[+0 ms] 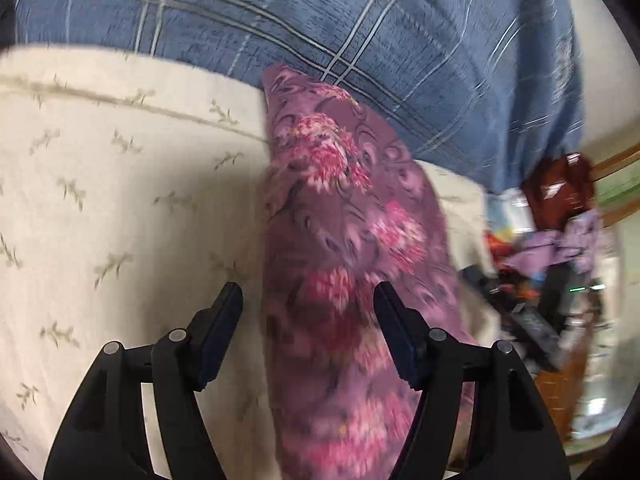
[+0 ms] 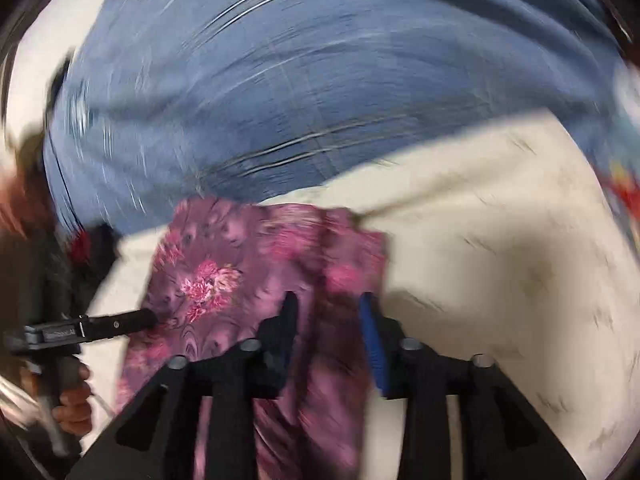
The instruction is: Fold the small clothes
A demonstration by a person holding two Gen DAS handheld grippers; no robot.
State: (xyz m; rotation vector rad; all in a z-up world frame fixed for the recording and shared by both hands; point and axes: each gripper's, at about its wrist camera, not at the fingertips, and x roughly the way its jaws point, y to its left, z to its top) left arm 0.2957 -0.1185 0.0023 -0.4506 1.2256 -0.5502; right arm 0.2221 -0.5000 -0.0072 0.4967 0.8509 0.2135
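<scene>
A purple garment with pink flowers (image 1: 340, 220) lies on a cream sheet with a leaf print (image 1: 120, 200). My left gripper (image 1: 308, 296) is open, its jaws wide apart over the garment's left edge, the right finger (image 1: 396, 332) above the cloth. In the blurred right wrist view the same garment (image 2: 240, 272) lies ahead. My right gripper (image 2: 328, 308) is open over its right part, cloth showing between the fingers. The left gripper (image 2: 120, 324) shows there at the garment's left edge.
A blue plaid blanket (image 1: 360, 40) lies behind the sheet and shows in the right wrist view (image 2: 280, 80). A pile of mixed clothes and dark objects (image 1: 552, 248) sits at the right edge. The person's hand (image 2: 72, 404) holds the left gripper's handle.
</scene>
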